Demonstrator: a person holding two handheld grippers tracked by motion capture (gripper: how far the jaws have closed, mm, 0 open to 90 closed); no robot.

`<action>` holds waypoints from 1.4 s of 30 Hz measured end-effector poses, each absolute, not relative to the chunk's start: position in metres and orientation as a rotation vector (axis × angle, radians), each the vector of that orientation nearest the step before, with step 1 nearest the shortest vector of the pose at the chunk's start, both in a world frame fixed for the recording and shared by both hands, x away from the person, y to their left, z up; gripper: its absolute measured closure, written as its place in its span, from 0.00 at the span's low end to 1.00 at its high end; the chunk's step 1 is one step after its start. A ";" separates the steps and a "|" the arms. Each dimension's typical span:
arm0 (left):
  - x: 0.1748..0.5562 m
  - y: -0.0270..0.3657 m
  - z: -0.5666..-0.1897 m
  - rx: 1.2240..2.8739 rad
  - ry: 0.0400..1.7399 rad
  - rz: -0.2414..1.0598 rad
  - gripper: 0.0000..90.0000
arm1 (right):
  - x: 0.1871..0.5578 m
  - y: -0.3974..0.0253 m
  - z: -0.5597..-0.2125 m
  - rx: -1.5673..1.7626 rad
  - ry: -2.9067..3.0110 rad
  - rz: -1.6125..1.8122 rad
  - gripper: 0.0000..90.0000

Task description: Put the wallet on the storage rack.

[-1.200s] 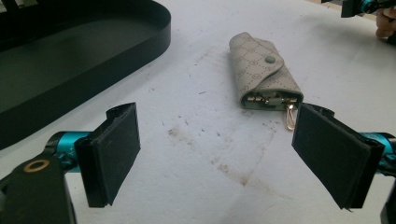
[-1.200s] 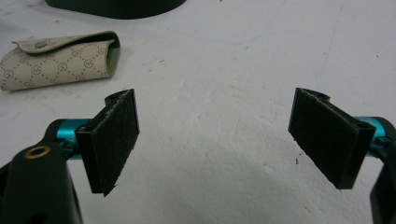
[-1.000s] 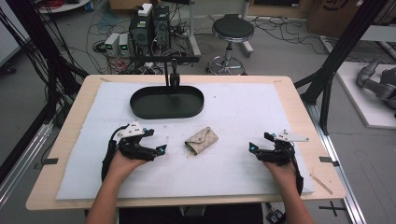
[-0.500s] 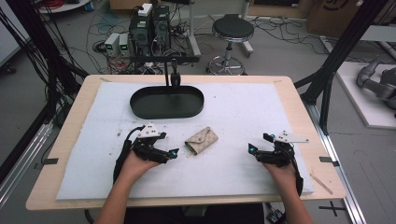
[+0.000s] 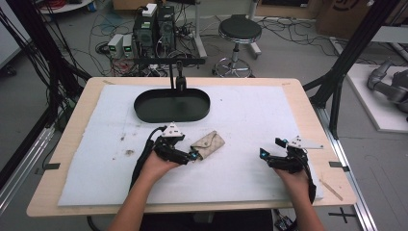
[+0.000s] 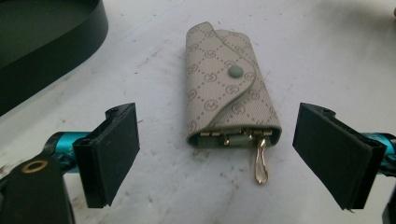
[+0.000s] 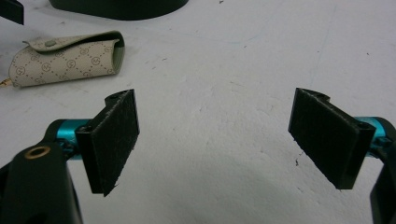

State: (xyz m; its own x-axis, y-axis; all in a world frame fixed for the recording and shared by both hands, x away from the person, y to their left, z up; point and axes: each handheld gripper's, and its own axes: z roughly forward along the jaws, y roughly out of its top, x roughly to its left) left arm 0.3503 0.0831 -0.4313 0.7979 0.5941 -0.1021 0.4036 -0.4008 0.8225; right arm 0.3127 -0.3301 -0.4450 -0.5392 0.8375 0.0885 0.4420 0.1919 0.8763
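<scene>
— High view, item one?
— Beige monogram-patterned snap-flap key pouch point(image 5: 208, 144), on the white foam mat point(image 5: 250, 115), just nearer me than the black oval tray point(image 5: 172, 104). My left gripper point(image 5: 192, 155) almost touches the pouch; my right gripper point(image 5: 263, 154) is well apart from it.

— Left gripper view?
— Jaws spread wide, empty, the pouch point(image 6: 228, 88) centred ahead. A gold clip point(image 6: 260, 161) dangles from its open end.

— Right gripper view?
— Jaws spread, empty; pouch point(image 7: 65, 56) well off.

— Handling?
— Likely light, soft, slightly slick. I'd pinch across the stiffer body, not the clip.
</scene>
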 end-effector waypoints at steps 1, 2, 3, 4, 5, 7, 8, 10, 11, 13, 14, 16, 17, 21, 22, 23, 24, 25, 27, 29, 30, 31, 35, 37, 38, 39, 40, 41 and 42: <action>0.352 0.079 -0.432 2.049 0.744 0.251 0.16 | 0.313 -0.331 -0.445 1.191 2.059 1.301 0.18; 0.353 0.077 -0.433 2.052 0.749 0.252 0.16 | 0.312 -0.331 -0.445 1.192 2.061 1.302 0.19; 0.355 0.073 -0.434 2.054 0.753 0.252 0.15 | 0.312 -0.330 -0.445 1.195 2.063 1.304 0.18; 0.356 0.069 -0.434 2.067 0.748 0.254 0.15 | 0.312 -0.330 -0.445 1.190 2.065 1.302 0.18; 0.358 0.066 -0.435 2.069 0.749 0.243 0.14 | 0.312 -0.329 -0.445 1.191 2.069 1.301 0.19; 0.361 0.058 -0.439 2.076 0.767 0.233 0.14 | 0.313 -0.328 -0.445 1.185 2.070 1.303 0.19; 0.362 0.056 -0.441 2.078 0.774 0.235 0.14 | 0.313 -0.328 -0.445 1.185 2.072 1.303 0.18; 0.364 0.051 -0.445 2.087 0.800 0.238 0.14 | 0.313 -0.328 -0.445 1.184 2.071 1.302 0.19; 0.365 0.049 -0.446 2.099 0.798 0.247 0.14 | 0.312 -0.329 -0.445 1.190 2.069 1.304 0.19; 0.366 0.046 -0.448 2.121 0.800 0.262 0.14 | 0.313 -0.330 -0.445 1.194 2.066 1.305 0.18; 0.366 0.044 -0.449 2.128 0.801 0.263 0.14 | 0.313 -0.331 -0.445 1.196 2.062 1.305 0.19; 0.366 0.041 -0.451 2.151 0.799 0.279 0.14 | 0.313 -0.332 -0.446 1.197 2.061 1.307 0.18; 0.366 0.039 -0.452 2.169 0.793 0.285 0.14 | 0.313 -0.332 -0.446 1.199 2.061 1.306 0.19; 0.363 0.032 -0.453 2.211 0.782 0.345 0.13 | 0.313 -0.331 -0.446 1.191 2.068 1.305 0.19; 0.363 0.033 -0.453 2.213 0.778 0.342 0.13 | 0.313 -0.330 -0.446 1.191 2.067 1.304 0.19; 0.363 0.033 -0.453 2.214 0.778 0.341 0.13 | 0.313 -0.329 -0.446 1.190 2.072 1.304 0.18; 0.363 0.033 -0.453 2.212 0.777 0.343 0.13 | 0.313 -0.329 -0.446 1.186 2.073 1.303 0.19; 0.363 0.033 -0.453 2.212 0.779 0.345 0.13 | 0.313 -0.328 -0.446 1.190 2.076 1.305 0.19; 0.362 0.033 -0.453 2.213 0.766 0.338 0.16 | 0.313 -0.327 -0.446 1.184 2.078 1.300 0.18; 0.359 0.033 -0.451 2.213 0.729 0.323 0.24 | 0.313 -0.327 -0.446 1.185 2.081 1.302 0.18; 0.358 0.033 -0.450 2.213 0.725 0.329 0.31 | 0.313 -0.327 -0.446 1.179 2.083 1.298 0.18; 0.357 0.032 -0.450 2.216 0.723 0.334 0.33 | 0.313 -0.327 -0.446 1.179 2.083 1.298 0.19; 0.356 0.033 -0.448 2.222 0.708 0.346 0.37 | 0.313 -0.326 -0.446 1.182 2.082 1.299 0.18; 0.356 0.037 -0.445 2.222 0.688 0.352 0.37 | 0.312 -0.326 -0.446 1.180 2.081 1.299 0.18; 0.356 0.039 -0.444 2.212 0.690 0.347 0.37 | 0.312 -0.326 -0.446 1.179 2.083 1.299 0.19; 0.356 0.041 -0.442 2.203 0.687 0.340 0.38 | 0.312 -0.327 -0.446 1.180 2.083 1.300 0.18; 0.356 0.044 -0.439 2.191 0.685 0.341 0.38 | 0.312 -0.327 -0.446 1.183 2.082 1.302 0.18; 0.356 0.047 -0.437 2.178 0.690 0.343 0.38 | 0.312 -0.327 -0.446 1.184 2.081 1.302 0.19; 0.358 0.051 -0.434 2.178 0.689 0.346 0.38 | 0.312 -0.327 -0.446 1.182 2.081 1.302 0.19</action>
State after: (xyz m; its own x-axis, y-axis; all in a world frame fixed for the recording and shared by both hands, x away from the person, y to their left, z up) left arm 0.3577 0.0510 -0.4335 0.8137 0.5811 0.0164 0.3595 -0.5252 0.7713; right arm 0.3124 -0.3266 -0.4463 -0.5541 0.8279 0.0870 0.4405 0.2030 0.8745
